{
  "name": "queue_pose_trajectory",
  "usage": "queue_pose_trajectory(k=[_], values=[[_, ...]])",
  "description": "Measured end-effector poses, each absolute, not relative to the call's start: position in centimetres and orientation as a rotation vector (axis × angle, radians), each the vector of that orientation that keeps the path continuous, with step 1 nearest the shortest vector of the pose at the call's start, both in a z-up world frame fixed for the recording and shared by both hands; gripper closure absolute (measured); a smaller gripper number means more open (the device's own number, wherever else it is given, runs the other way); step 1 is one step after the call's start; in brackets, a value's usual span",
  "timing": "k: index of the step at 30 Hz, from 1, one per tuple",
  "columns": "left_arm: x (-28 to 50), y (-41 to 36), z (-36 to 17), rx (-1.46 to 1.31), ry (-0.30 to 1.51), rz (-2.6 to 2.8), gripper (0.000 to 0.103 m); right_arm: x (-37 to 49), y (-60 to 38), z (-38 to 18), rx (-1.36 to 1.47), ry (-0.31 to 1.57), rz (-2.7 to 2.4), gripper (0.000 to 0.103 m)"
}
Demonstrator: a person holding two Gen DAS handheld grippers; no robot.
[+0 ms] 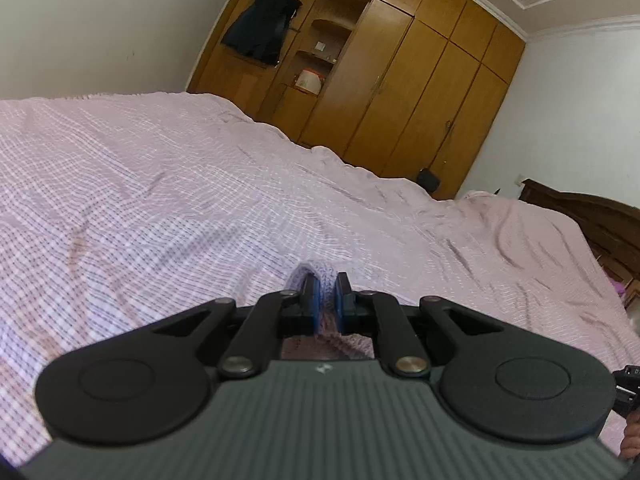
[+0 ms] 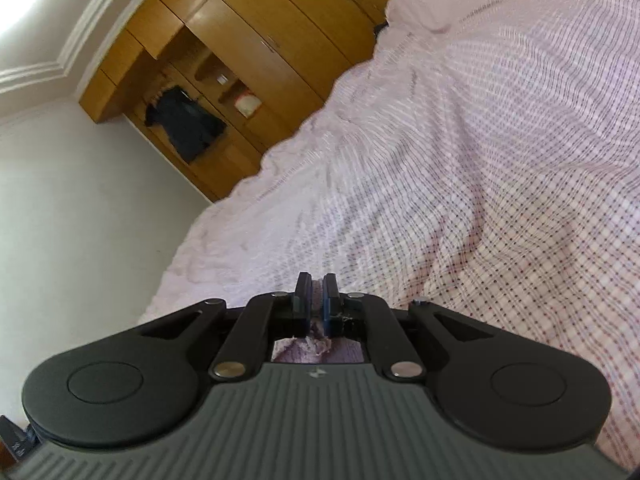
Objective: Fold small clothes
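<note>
From my left wrist view, the left claw (image 1: 325, 294) is pinching a fold of lilac knitted cloth (image 1: 320, 276): the fabric bunches up between the two blue pads and pokes out above them, and more of it shows through the gap in the frame below. The right claw (image 2: 317, 292) is pressed nearly together on the same kind of lilac knit, a thin strip of it caught between its fingers, with a frayed-looking edge of the lilac knitted cloth (image 2: 316, 346) hanging beneath the pads. So the small garment is up in both claws, at the near edge of each view, and how much of it hangs below I cannot tell (the gripper bodies hide it).

Beyond the claws lies the bed (image 1: 160, 200), covered in a pink checked sheet with soft creases. Behind it stands a wooden wardrobe (image 1: 420, 80) with an open shelf section, where a dark garment (image 1: 260, 28) hangs and a pale box sits on a shelf. The right wrist view is tilted steeply, so the bed slopes across it. At the far right of the left view I see the dark wooden headboard (image 1: 600, 220).
</note>
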State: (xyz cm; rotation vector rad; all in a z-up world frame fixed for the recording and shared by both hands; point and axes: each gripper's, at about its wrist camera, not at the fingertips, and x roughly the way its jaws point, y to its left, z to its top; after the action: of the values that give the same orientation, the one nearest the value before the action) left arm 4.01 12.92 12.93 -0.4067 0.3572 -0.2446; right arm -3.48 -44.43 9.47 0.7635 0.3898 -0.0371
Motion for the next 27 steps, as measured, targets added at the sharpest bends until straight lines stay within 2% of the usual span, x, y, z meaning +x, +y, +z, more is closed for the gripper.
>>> queue_pose_trajectory(k=[8,15,18,19,20,21,22,23,24,27], values=[[6.6,12.6,11.8,-0.358,0.360,-0.242,0.093,-0.9,-43.6,8.5,0.723,0.435,-0.046,0.098],[8.1,12.7,11.5,-0.422,0.318,-0.267,0.091,-0.2,-44.3,8.0,0.712,0.446,-0.120,0.098],[8.4,13.0,11.6,-0.445,0.296,-0.220,0.085,-0.2,-44.2,8.2,0.675,0.420,-0.179,0.098],[8.1,13.3,11.9,-0.443,0.277,-0.189,0.074,-0.2,-44.0,8.3,0.660,0.398,-0.198,0.097],[7.5,13.6,12.5,-0.441,0.255,-0.173,0.059,-0.4,-43.7,8.5,0.632,0.370,-0.241,0.094],[7.0,13.9,12.9,-0.443,0.240,-0.172,0.052,-0.7,-43.3,8.9,0.589,0.332,-0.286,0.077],[6.4,14.2,13.5,-0.445,0.224,-0.179,0.043,-1.0,-42.9,9.2,0.548,0.305,-0.304,0.046],[5.6,14.4,14.1,-0.440,0.212,-0.194,0.040,-1.4,-42.5,9.7,0.510,0.285,-0.305,0.033],[4.7,14.3,14.6,-0.418,0.210,-0.227,0.038,-1.8,-42.2,10.0,0.480,0.274,-0.290,0.024],[2.0,12.5,15.2,-0.191,0.262,-0.342,0.030,-2.4,-41.6,10.6,0.427,0.380,-0.272,0.024]])
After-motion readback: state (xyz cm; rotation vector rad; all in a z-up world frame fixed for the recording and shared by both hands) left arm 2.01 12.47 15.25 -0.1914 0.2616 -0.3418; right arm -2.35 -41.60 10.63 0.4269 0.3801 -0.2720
